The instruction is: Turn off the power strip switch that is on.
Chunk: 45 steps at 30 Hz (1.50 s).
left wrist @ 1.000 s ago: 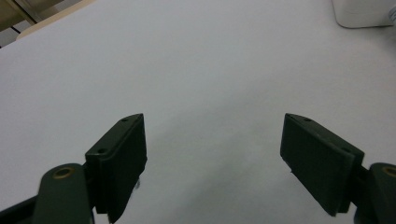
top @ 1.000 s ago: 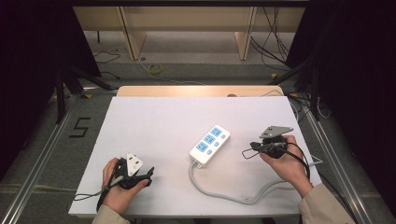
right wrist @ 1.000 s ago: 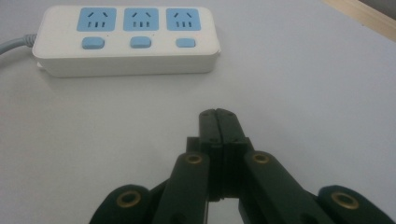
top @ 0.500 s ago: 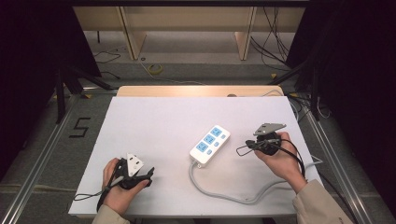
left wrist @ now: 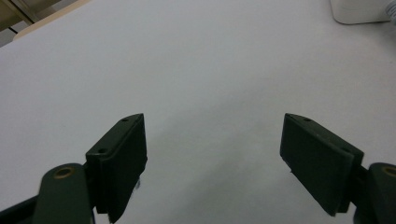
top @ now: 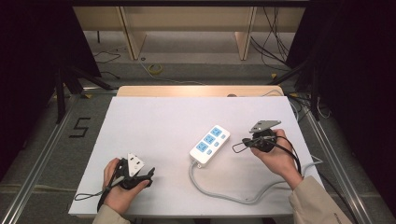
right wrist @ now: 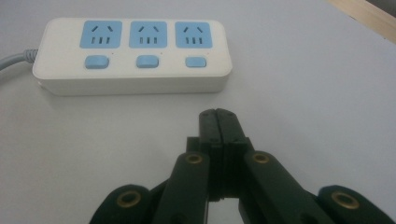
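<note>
Three blue switches on the power strip (right wrist: 133,49) sit just ahead of the right gripper (right wrist: 218,114), jaws pressed together, empty, tip near but apart from the strip's side. Likely a button press: approach from above, keep jaws closed, push one switch squarely. Left gripper (left wrist: 212,154) spread wide, empty, over bare table (left wrist: 187,70), strip far ahead-right.

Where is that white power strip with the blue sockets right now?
In the high view the power strip lies right of centre on the white table, just left of the right tongs; in the right gripper view it sits just ahead of those closed tongs.
</note>
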Tool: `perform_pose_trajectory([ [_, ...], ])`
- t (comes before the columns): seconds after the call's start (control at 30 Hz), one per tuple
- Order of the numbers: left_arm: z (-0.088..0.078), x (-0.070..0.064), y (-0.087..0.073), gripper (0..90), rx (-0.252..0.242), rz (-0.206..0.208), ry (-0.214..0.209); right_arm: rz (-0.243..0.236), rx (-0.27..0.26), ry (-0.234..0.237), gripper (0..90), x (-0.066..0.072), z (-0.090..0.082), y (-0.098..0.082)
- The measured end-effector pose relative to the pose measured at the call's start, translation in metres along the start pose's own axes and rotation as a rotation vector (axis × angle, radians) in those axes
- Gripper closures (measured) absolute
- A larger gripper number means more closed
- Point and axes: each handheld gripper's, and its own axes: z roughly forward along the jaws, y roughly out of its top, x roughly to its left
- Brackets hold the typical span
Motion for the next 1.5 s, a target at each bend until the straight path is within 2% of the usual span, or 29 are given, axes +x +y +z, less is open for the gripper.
perform_pose_trajectory([
  [0.67, 0.0, -0.001, 0.0, 22.5, 0.003, 0.011, -0.001, -0.009, 0.027, 0.023, 90.0, 0.005, 0.016, 0.019],
  [1.5, 0.0, -0.001, 0.0, 22.7, 0.004, 0.012, -0.002, -0.008, 0.06, 0.02, 90.0, 0.003, 0.025, 0.035],
])
